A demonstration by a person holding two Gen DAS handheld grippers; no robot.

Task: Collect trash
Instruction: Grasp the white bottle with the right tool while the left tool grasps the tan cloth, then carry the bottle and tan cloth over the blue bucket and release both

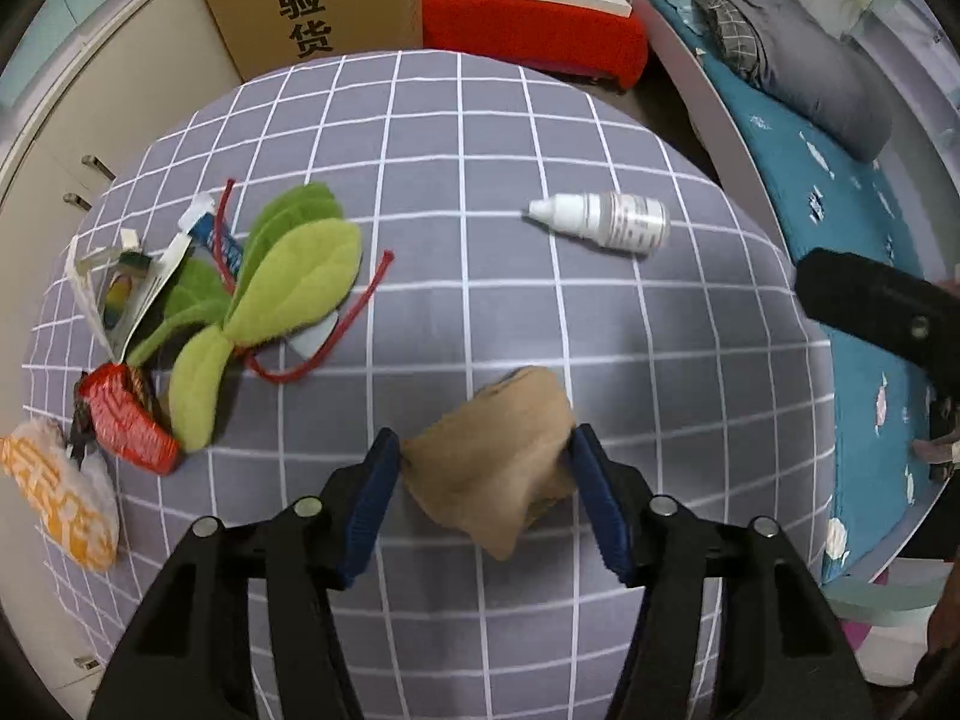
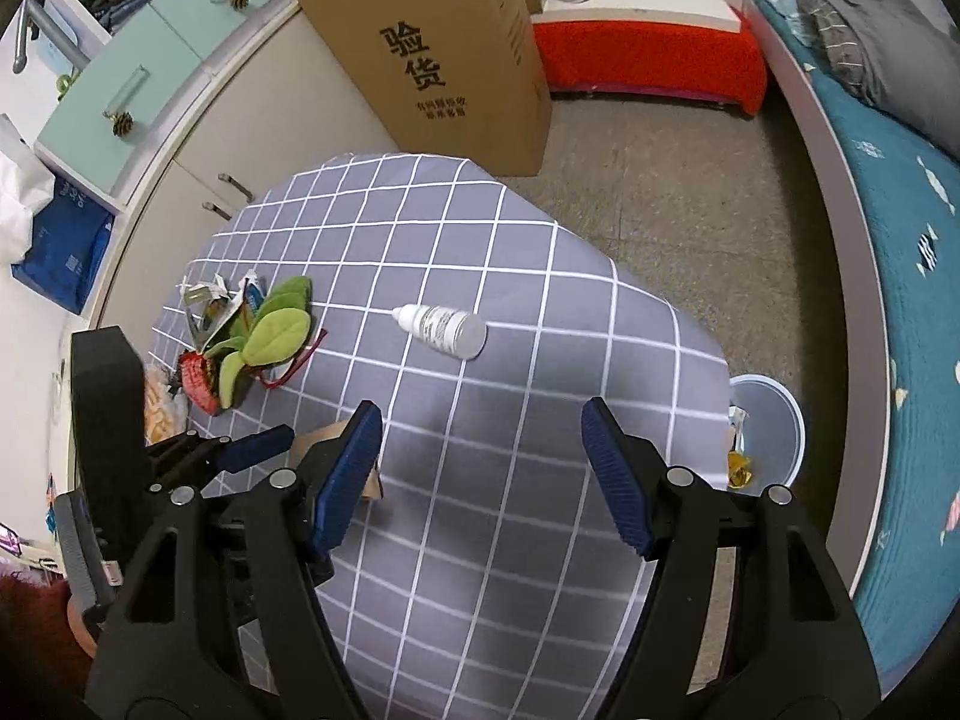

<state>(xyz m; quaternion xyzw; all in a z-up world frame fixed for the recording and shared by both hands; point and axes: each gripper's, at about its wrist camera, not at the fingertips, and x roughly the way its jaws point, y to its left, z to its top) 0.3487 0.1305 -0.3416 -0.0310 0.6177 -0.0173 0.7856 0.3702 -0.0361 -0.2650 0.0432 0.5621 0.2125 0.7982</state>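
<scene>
A crumpled brown paper wad (image 1: 498, 468) lies on the grey checked tablecloth (image 1: 456, 138). My left gripper (image 1: 483, 450) points steeply down at it, and both blue pads touch its sides. In the right wrist view the wad (image 2: 330, 435) shows only as a corner behind my own left finger. A white dropper bottle (image 1: 606, 222) (image 2: 444, 330) lies on its side further out. My right gripper (image 2: 480, 420) hangs open above the cloth with nothing between its fingers. A pale blue bin (image 2: 774, 420) stands on the floor at the table's right edge.
At the cloth's left lies a heap: green felt leaves (image 1: 288, 276), a red pipe cleaner (image 1: 354, 318), a red wrapper (image 1: 126, 420), an orange-white packet (image 1: 60, 492) and torn white packaging (image 1: 120, 276). A cardboard box (image 2: 444, 54) and a red bench (image 2: 648, 60) stand beyond; a bed (image 2: 888, 228) runs along the right.
</scene>
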